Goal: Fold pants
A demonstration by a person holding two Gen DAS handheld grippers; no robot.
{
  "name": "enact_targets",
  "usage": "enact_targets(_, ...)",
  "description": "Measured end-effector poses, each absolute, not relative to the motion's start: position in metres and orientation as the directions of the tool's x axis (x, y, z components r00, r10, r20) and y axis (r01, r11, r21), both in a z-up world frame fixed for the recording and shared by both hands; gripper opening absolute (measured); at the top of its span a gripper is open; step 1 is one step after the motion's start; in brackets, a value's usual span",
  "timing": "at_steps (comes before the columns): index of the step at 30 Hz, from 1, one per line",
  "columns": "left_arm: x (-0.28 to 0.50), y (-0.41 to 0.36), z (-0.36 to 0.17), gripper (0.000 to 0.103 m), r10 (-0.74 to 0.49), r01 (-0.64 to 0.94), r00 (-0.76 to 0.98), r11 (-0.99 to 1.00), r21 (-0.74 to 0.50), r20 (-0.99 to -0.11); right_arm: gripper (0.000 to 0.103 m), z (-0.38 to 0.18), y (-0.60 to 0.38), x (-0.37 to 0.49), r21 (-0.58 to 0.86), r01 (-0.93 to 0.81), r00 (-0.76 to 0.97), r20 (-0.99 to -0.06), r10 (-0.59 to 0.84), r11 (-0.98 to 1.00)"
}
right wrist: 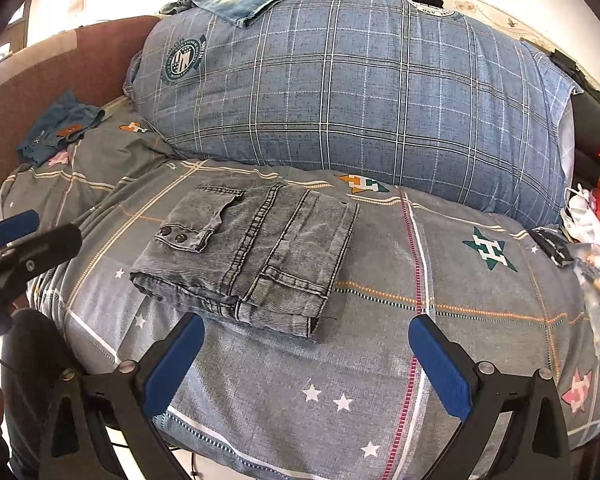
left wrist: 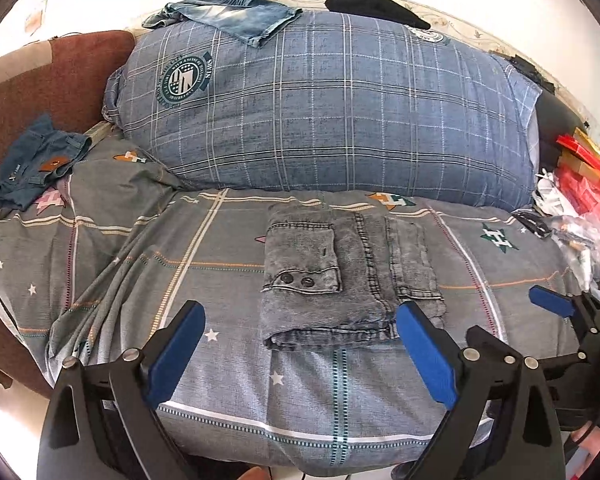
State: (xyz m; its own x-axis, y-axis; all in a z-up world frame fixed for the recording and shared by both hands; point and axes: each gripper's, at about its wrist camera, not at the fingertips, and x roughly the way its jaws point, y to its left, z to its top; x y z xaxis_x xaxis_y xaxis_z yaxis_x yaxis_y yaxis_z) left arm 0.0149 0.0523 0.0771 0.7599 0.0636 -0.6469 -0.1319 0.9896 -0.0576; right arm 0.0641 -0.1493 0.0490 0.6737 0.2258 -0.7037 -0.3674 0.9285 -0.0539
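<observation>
The grey denim pants [left wrist: 340,276] lie folded into a compact bundle on the grey patterned bedcover [left wrist: 260,392], pocket flap with two snaps on top. They also show in the right wrist view [right wrist: 252,256]. My left gripper [left wrist: 300,312] is open and empty, just in front of the bundle's near edge. My right gripper [right wrist: 306,326] is open and empty, its fingers in front of the bundle's near right corner. The right gripper shows at the right edge of the left wrist view [left wrist: 556,304]; the left gripper shows at the left edge of the right wrist view [right wrist: 16,236].
A big blue plaid pillow [left wrist: 332,112] lies behind the pants, with light blue jeans [left wrist: 228,12] and a black garment [left wrist: 376,8] on top. Dark blue jeans [left wrist: 36,164] lie at the left by the brown headboard [left wrist: 40,80]. Red packets and clutter [left wrist: 580,196] sit at the right.
</observation>
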Motion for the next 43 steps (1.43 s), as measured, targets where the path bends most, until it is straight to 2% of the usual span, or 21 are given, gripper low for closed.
enact_targets(15, 0.024, 0.055, 0.07, 0.096, 0.089, -0.153, 0.743, 0.987, -0.04, -0.663, 0.103, 0.051, -0.149, 0.066, -0.067, -0.369, 0.683, -0.696, 0.222, 0.927)
enact_targets(28, 0.049, 0.047, 0.063, 0.096, 0.033, -0.109, 0.721, 0.992, -0.066, -0.692, 0.103, 0.047, -0.147, 0.071, -0.089, -0.379, 0.685, -0.696, 0.214, 0.921)
enact_targets(43, 0.059, 0.046, 0.062, 0.096, 0.075, -0.12, 0.741, 0.993, -0.021, -0.667, 0.103, 0.047, -0.142, 0.082, -0.072, -0.382, 0.686, -0.69, 0.231, 0.921)
